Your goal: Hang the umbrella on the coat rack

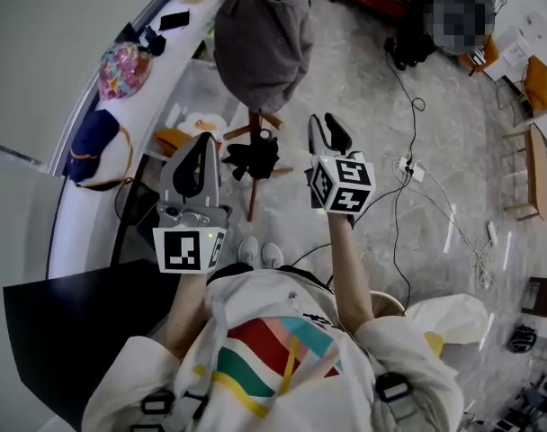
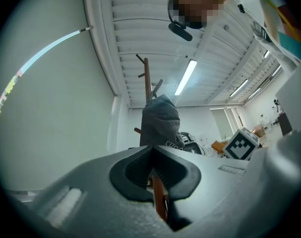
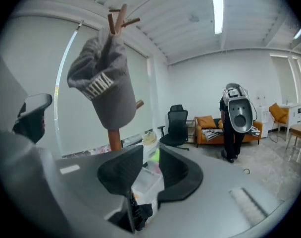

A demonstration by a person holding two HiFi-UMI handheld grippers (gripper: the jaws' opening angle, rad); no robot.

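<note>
The wooden coat rack [image 1: 254, 183] stands ahead of me with a grey cloth item [image 1: 260, 34] draped over its top. A black folded umbrella [image 1: 253, 157] sits low against the pole; whether it hangs from a peg or rests on the legs I cannot tell. My left gripper [image 1: 202, 147] is raised left of the pole, jaws shut and empty. In the left gripper view the left gripper [image 2: 151, 155] points up at the rack [image 2: 147, 78]. My right gripper [image 1: 328, 129] is held right of the pole, open with nothing between its fingers. Through the right gripper [image 3: 150, 157] a dark bundle [image 3: 140, 214] shows below.
A white counter [image 1: 94, 205] along the left wall carries a floral bag [image 1: 123, 68], a dark blue bag [image 1: 94, 142] and a phone [image 1: 174, 20]. A clear bin [image 1: 197, 106] stands by the rack. Cables and a power strip [image 1: 408, 167] lie on the floor. A black table [image 1: 58, 331] is near left.
</note>
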